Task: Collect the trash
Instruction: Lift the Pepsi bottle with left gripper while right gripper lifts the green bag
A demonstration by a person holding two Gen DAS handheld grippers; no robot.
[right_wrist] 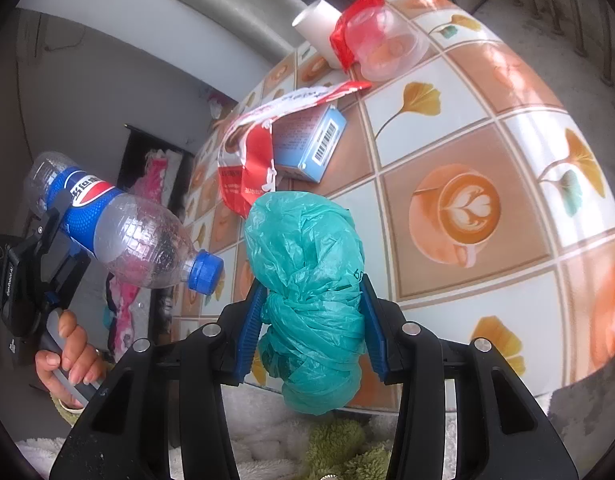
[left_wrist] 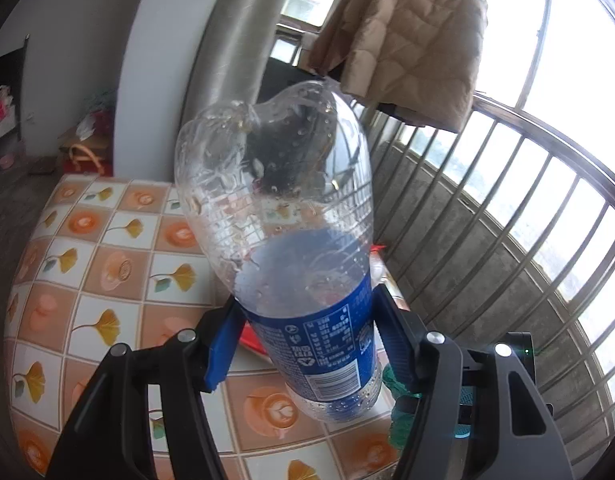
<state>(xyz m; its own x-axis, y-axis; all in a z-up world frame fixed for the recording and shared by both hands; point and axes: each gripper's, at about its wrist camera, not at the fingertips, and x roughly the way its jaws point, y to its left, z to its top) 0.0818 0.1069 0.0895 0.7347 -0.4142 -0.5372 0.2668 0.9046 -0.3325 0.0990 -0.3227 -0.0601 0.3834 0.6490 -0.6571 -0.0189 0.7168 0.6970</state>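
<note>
Pepsi-labelled bottle [left_wrist: 307, 264] clamped in left gripper [left_wrist: 307, 340], green bag [right_wrist: 307, 280] in right gripper [right_wrist: 311, 328].

A beige quilted jacket [left_wrist: 403, 36] hangs high ahead of the left gripper, before a barred window [left_wrist: 547, 184]. Below both grippers lies a tablecloth [right_wrist: 467, 152] with coffee cups and yellow leaves. Under the right gripper lies a fluffy cloth [right_wrist: 339, 444].
</note>
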